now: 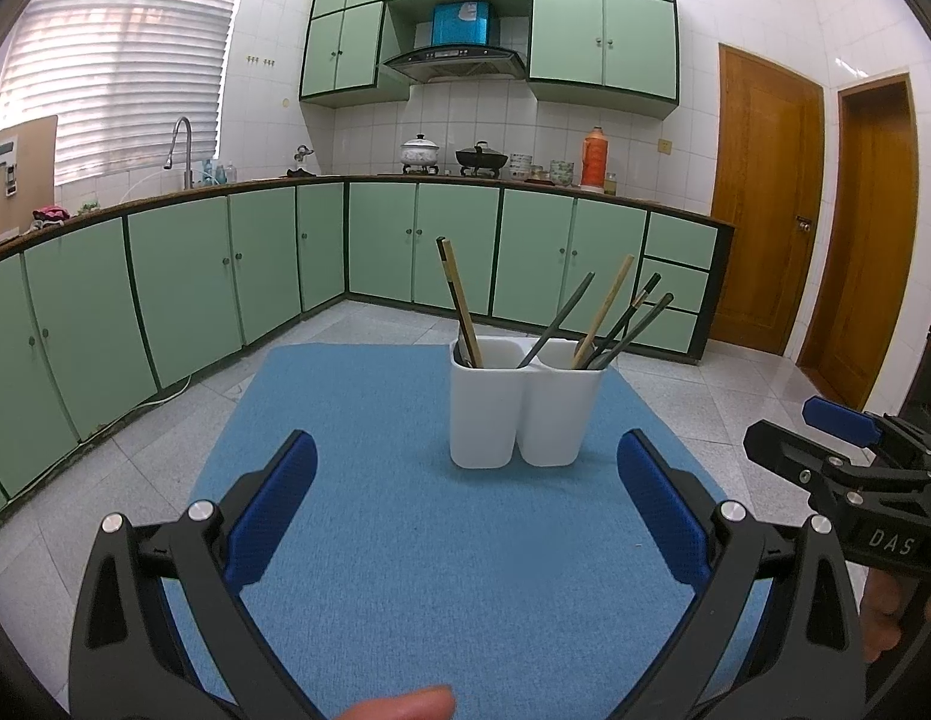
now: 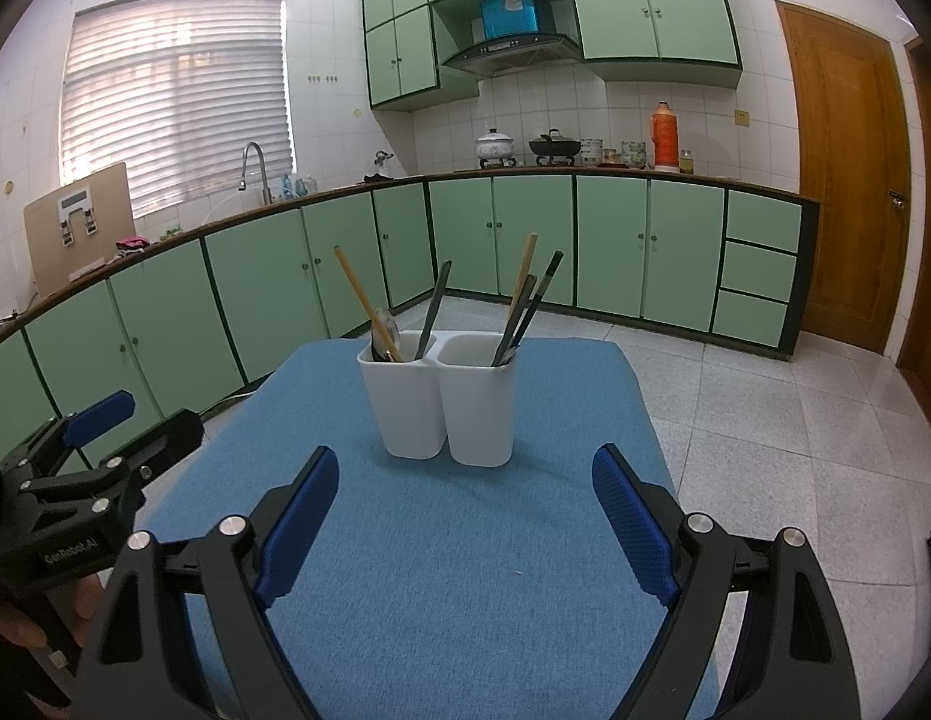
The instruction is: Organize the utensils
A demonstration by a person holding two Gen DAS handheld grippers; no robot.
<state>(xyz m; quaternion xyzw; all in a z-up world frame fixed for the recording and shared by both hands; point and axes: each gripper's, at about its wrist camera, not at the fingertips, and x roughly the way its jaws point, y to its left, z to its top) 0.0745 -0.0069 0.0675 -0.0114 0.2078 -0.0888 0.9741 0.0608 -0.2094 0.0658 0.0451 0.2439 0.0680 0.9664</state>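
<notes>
A white two-compartment utensil holder stood upright toward the far end of a blue mat, its two tubs joined side by side. In the left tub a pale wooden chopstick leaned to the left beside the bowl of a metal spoon, and a dark grey handle slanted up out of that tub's right side. The right tub held a bundle: one more pale wooden stick and several dark chopsticks fanning up and to the right. The left gripper hung over the near part of the mat with its blue pads spread wide and nothing between them. The right gripper sat level with it on the other side, equally wide and empty, its fingers well short of the holder. Each tool showed at the edge of the other's view. Behind ran a green-fronted counter carrying pots and an orange thermos.
</notes>
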